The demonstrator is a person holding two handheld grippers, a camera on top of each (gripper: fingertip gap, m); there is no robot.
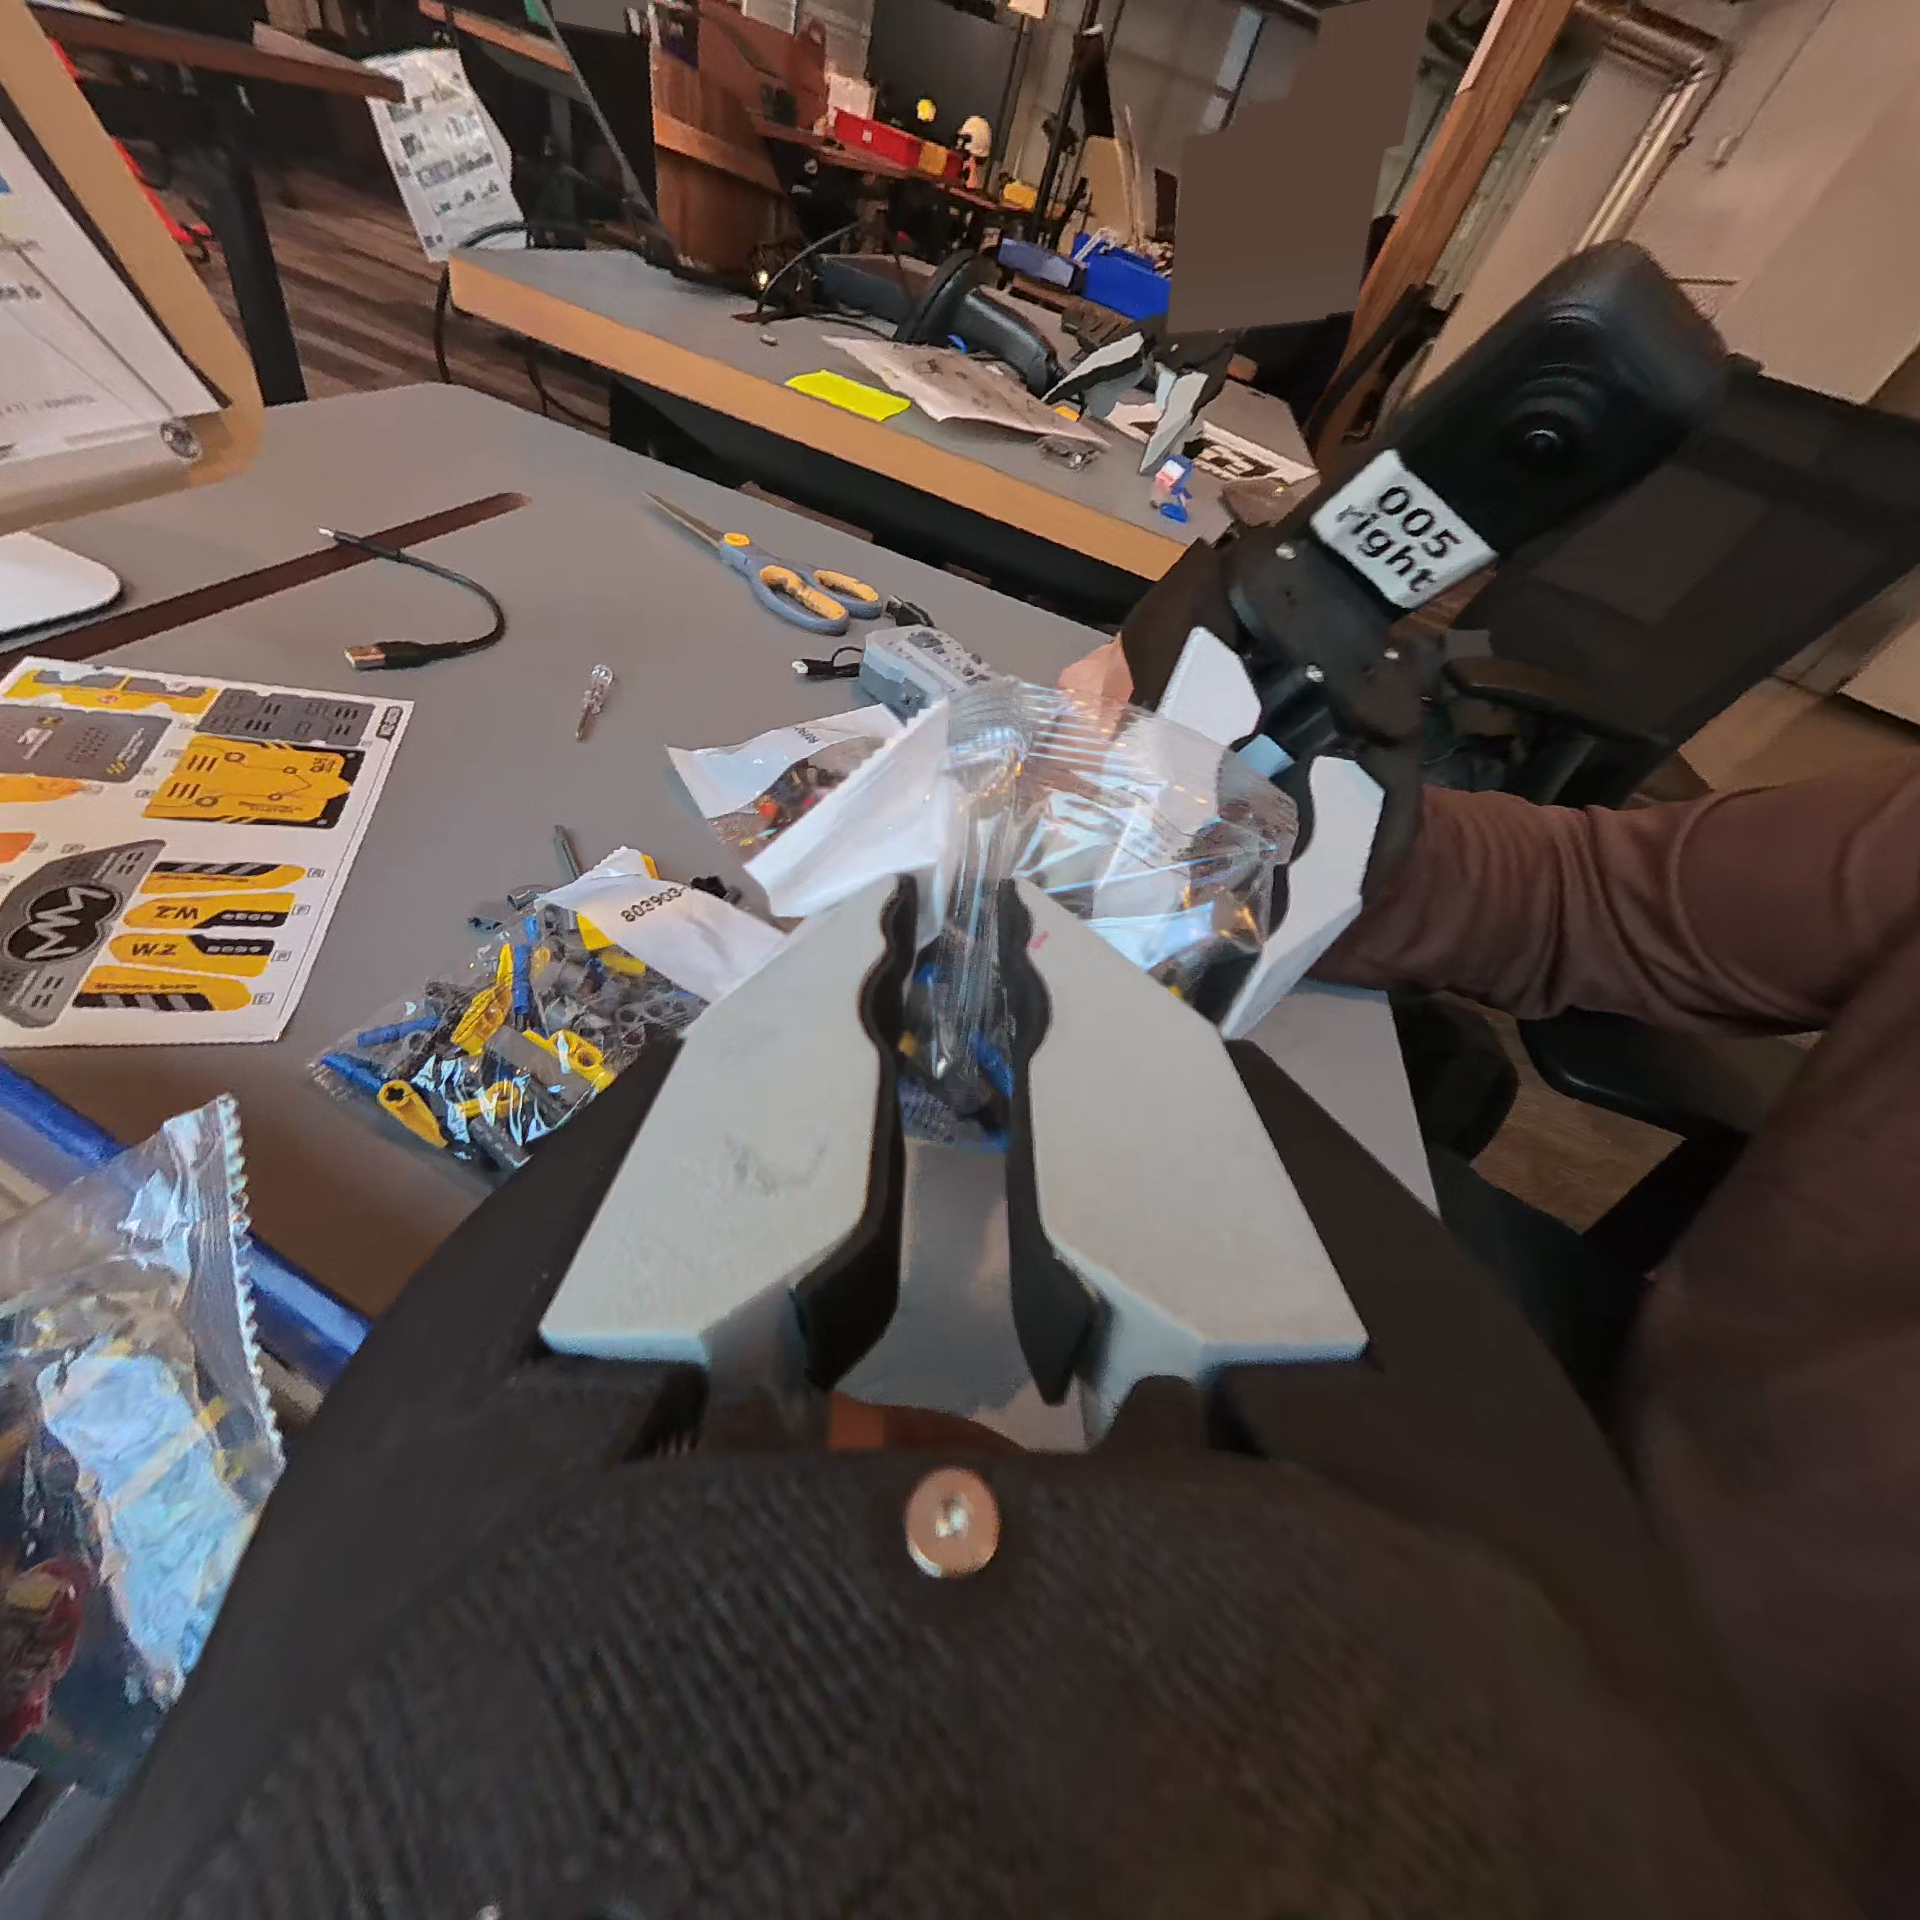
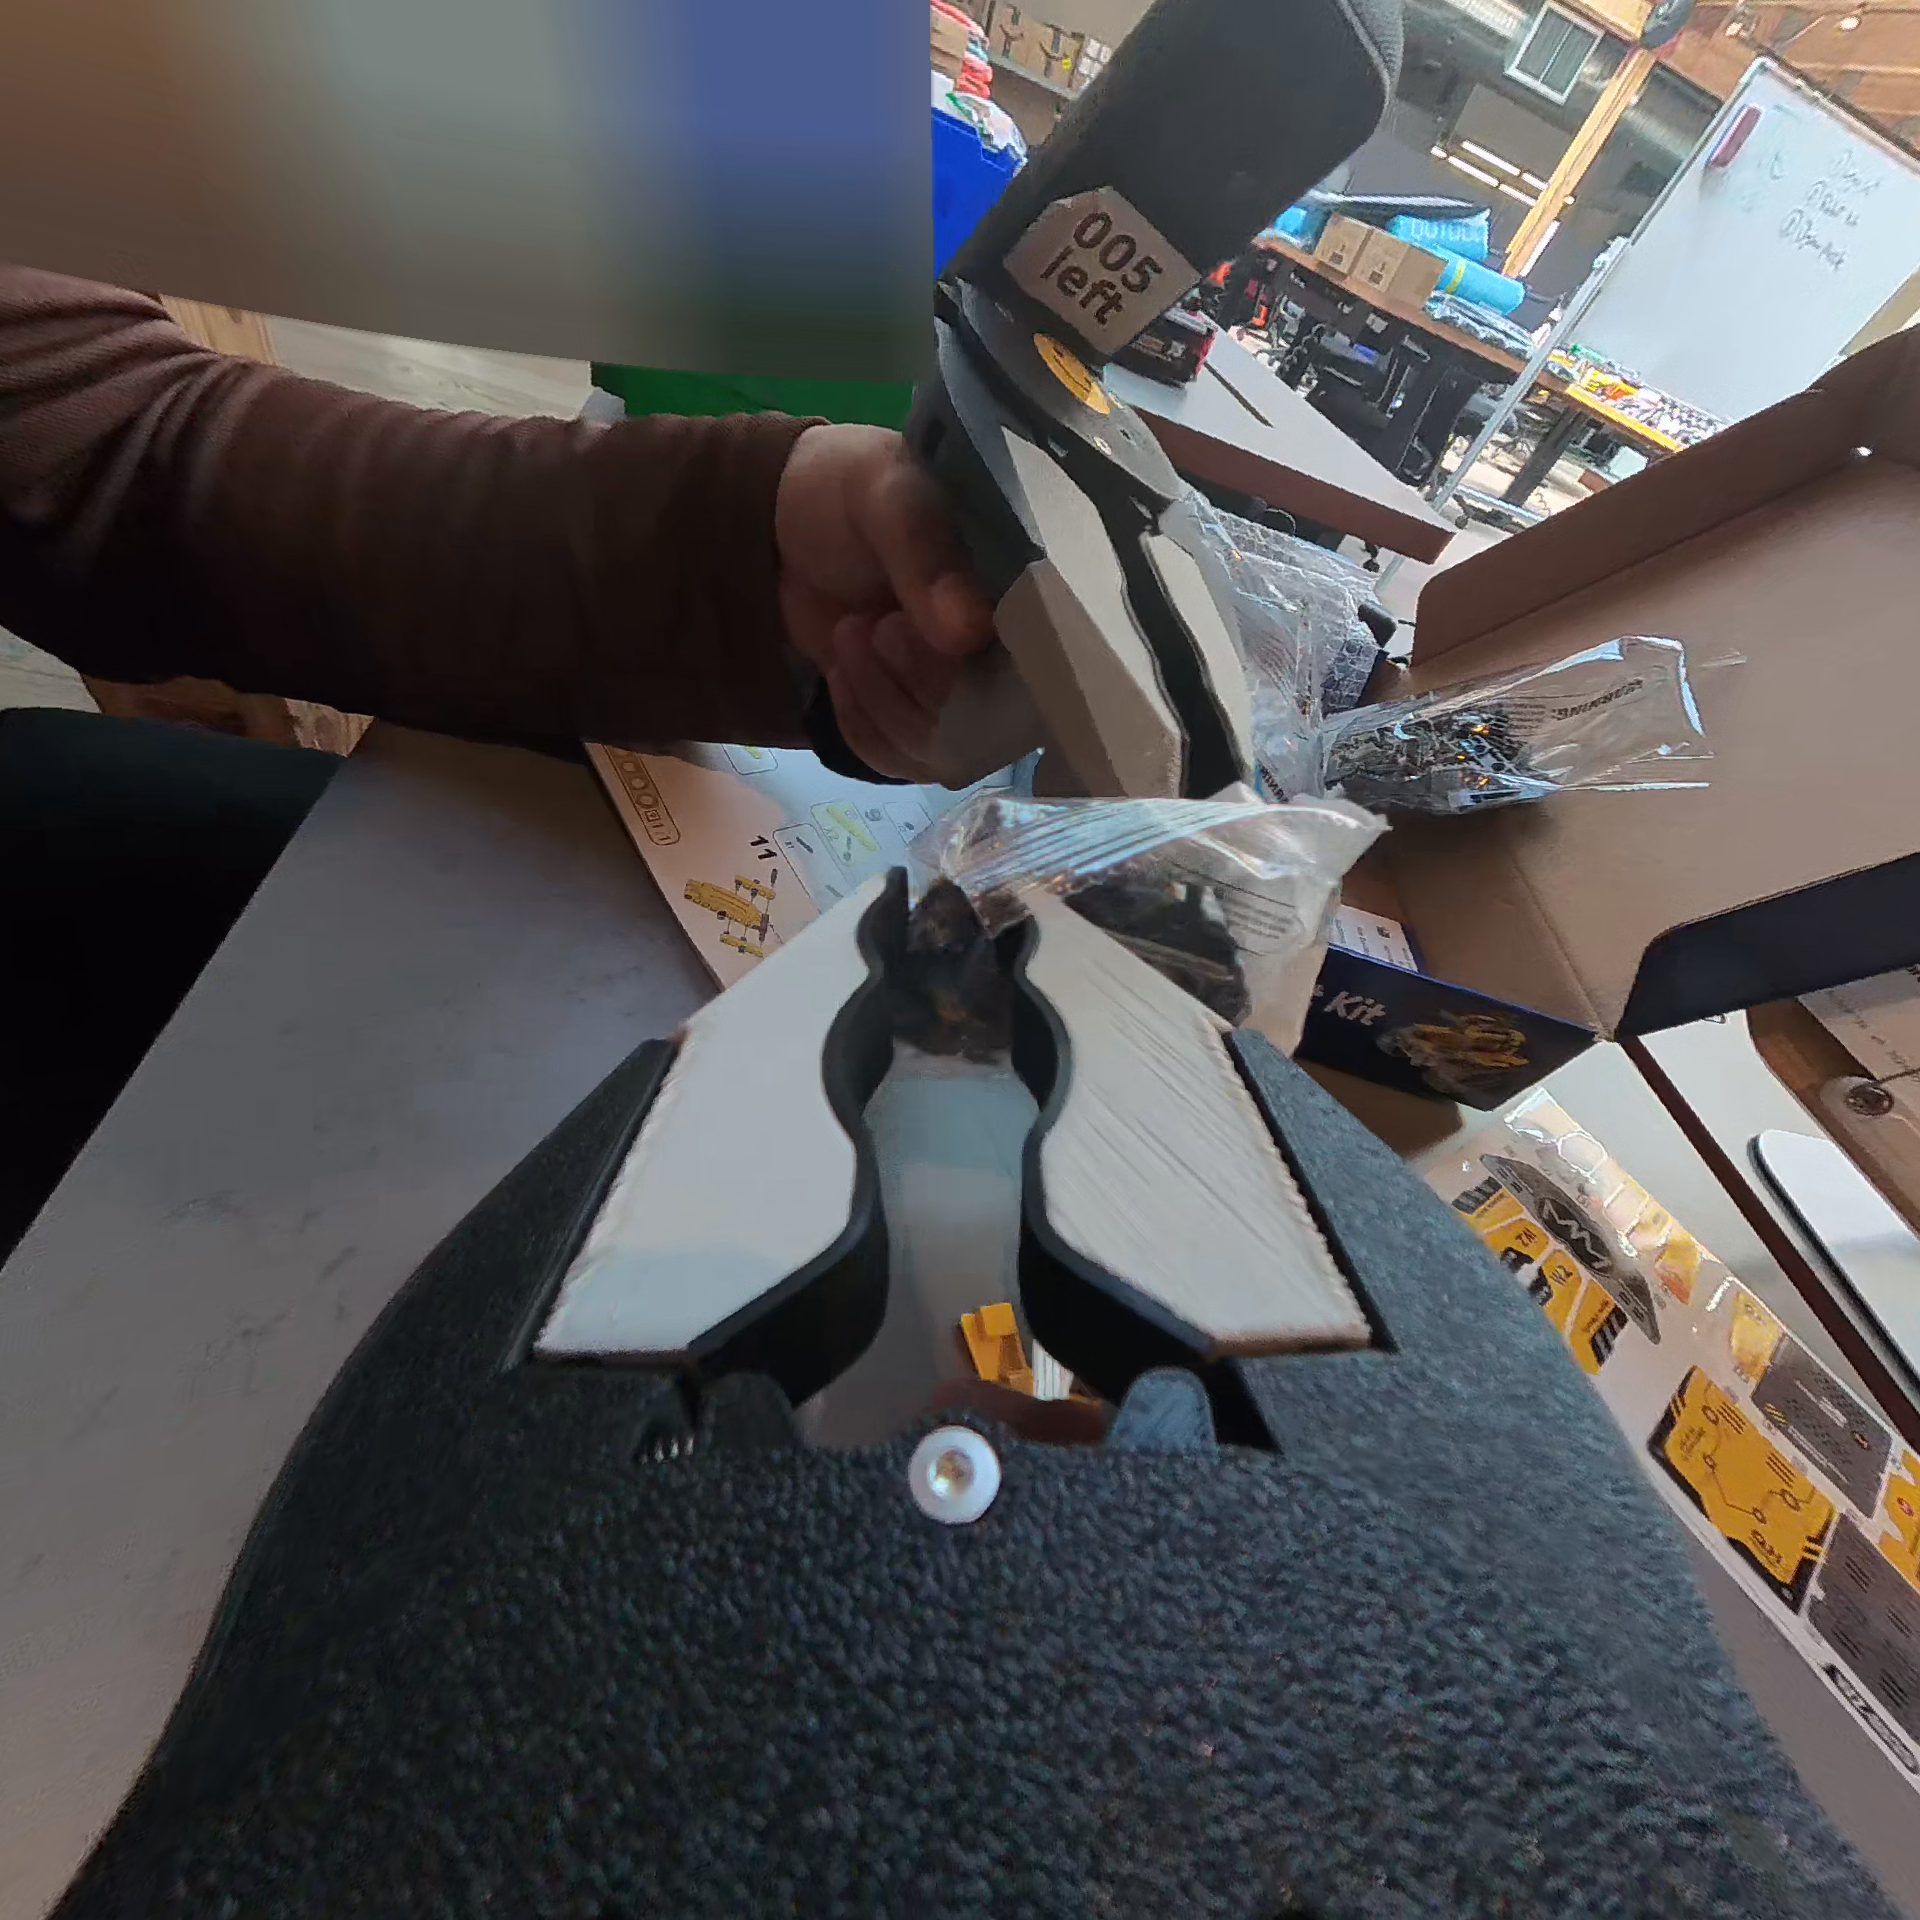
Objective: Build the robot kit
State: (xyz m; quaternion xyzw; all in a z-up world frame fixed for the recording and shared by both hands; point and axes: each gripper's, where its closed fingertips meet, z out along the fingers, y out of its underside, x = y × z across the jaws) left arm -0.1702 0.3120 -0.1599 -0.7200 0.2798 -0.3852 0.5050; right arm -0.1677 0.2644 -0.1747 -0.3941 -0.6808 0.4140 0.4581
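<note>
A clear plastic bag of small dark, blue and yellow parts [image 1: 1091, 790] is held up over the grey table [image 1: 582, 499] and stretched taut between both grippers. My left gripper [image 1: 956, 935] is shut on one end of it. My right gripper [image 1: 1273, 800] is at the upper right, shut on the other end. In the right wrist view the right gripper [image 2: 956, 925] pinches the bag [image 2: 1143, 842], and the left gripper [image 2: 1210, 774] grips it from above, held by a hand in a brown sleeve.
A second bag of parts [image 1: 499, 1049], a sticker sheet [image 1: 187, 831], scissors [image 1: 800, 582], a USB cable [image 1: 436, 613] and a small screwdriver [image 1: 594, 696] lie on the table. An open cardboard box [image 2: 1662, 675] with another bag [image 2: 1507, 727] stands beside an instruction booklet [image 2: 748, 831]. Spacing between my two grippers at the tips: around 5 cm.
</note>
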